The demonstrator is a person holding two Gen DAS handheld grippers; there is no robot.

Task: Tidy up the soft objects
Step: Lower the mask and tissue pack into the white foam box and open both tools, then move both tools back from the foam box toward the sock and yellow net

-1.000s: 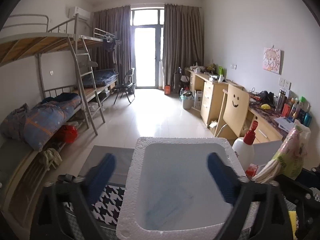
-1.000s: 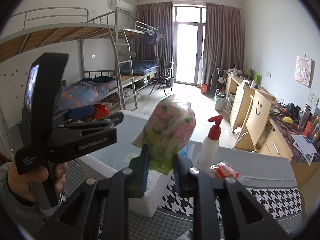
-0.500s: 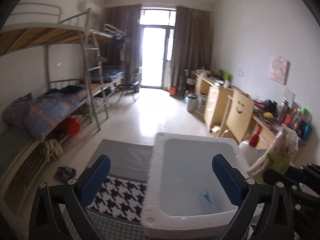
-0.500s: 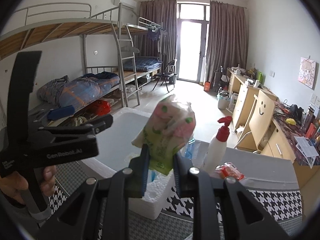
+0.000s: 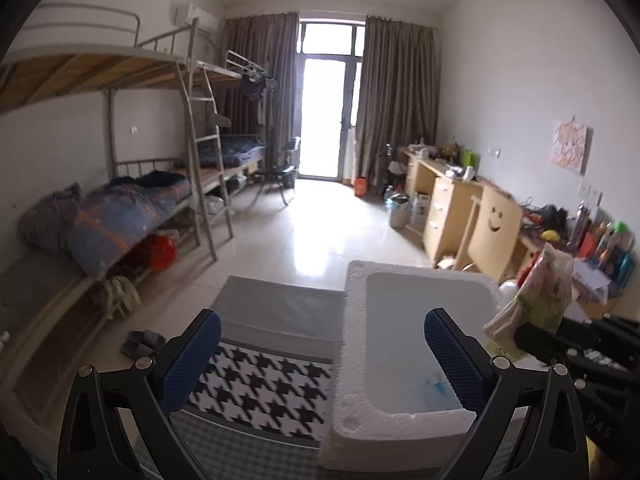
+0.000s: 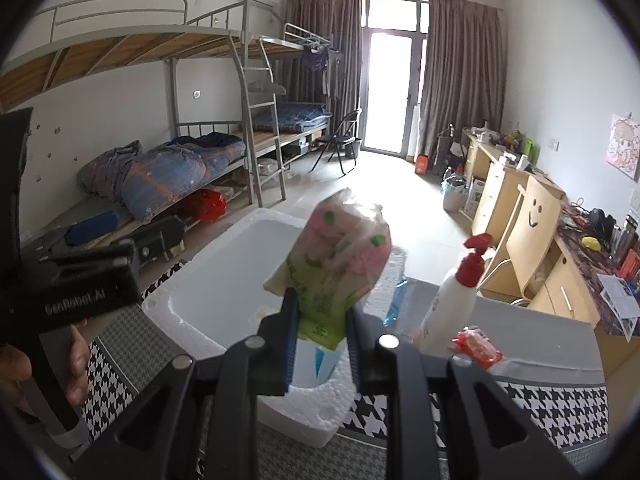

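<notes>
The right gripper [image 6: 319, 322] pinches a soft plastic pack [image 6: 334, 268] between its two black fingers. The pack is crinkly and puffy, with green and pink spots on a pale wrapper, and it sticks up above the fingers and leans a little to the right. It is held in the air over the near corner of a white foam box [image 6: 192, 312]. The box is a deep rectangle with thick, bumpy walls and rounded corners. Something thin and blue [image 6: 394, 296] lies at the box's right side.

The left gripper [image 5: 320, 354] has its jaws spread wide apart, with nothing between them. Its blue pads [image 5: 188, 354] look rough, like a fine grid. One pad is over the cloth and the other is over the foam box [image 5: 348, 400], which sits in front of it. From this side the pack [image 5: 536, 300] shows at the right edge.

A person's hand [image 6: 76, 364] holds the left gripper's black handle.

Just right of the box stands a smooth white bottle [image 6: 452, 308] with a red pump top. Beside it lies a small shiny red packet [image 6: 478, 346]. All of this sits on a table cloth [image 6: 552, 416] with a black and white zigzag check. Behind it is a grey metal bunk bed [image 6: 248, 92] with a lumpy blue blanket.
</notes>
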